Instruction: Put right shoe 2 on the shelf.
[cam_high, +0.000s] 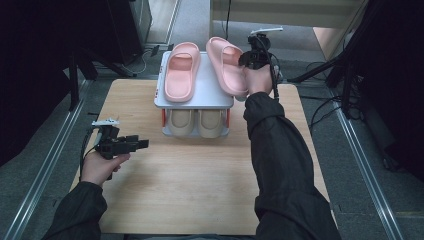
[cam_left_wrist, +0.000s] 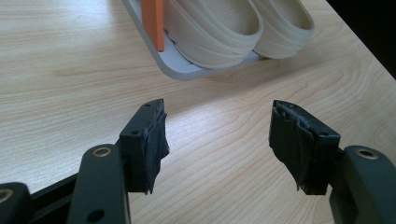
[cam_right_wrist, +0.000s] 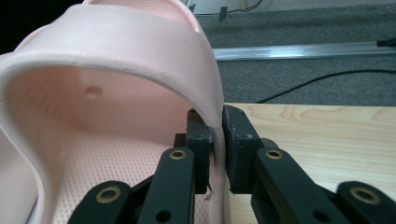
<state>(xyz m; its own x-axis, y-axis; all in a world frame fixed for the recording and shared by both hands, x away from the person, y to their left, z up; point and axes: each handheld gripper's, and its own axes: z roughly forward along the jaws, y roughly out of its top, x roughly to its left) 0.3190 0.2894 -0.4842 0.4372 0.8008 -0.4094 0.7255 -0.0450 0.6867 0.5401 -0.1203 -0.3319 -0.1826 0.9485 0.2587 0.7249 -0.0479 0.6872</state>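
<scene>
Black jaws of the right claw (cam_right_wrist: 217, 140) rise closest to the lens in the right gripper view, pinched on the thin side wall of the strap of a pink slipper (cam_right_wrist: 116, 70); one pad sits inside the strap, the other outside, and the strap arches up and to the left from the pinch. From the high view the same right claw (cam_high: 248, 59) meets that pink slipper (cam_high: 227, 65) at its right edge, about midway along its length. This slipper tilts, its right side raised in the grip, and its long axis runs from the near right to the far left, toe end away from the person. Just beside it, a second pink slipper (cam_high: 181, 70) lies flat on the top tier of a small grey rack (cam_high: 197, 100), pointing the same way, nearly parallel. That makes two pink slippers above and two beige slippers (cam_high: 195, 122) below, side by side on the lower tier, rounded ends toward the person. One rack stands on the wooden counter (cam_high: 200, 175). Well apart, at the near left, the left claw (cam_left_wrist: 217, 140) hovers over bare wood with its jaws spread wide and nothing between them.
</scene>
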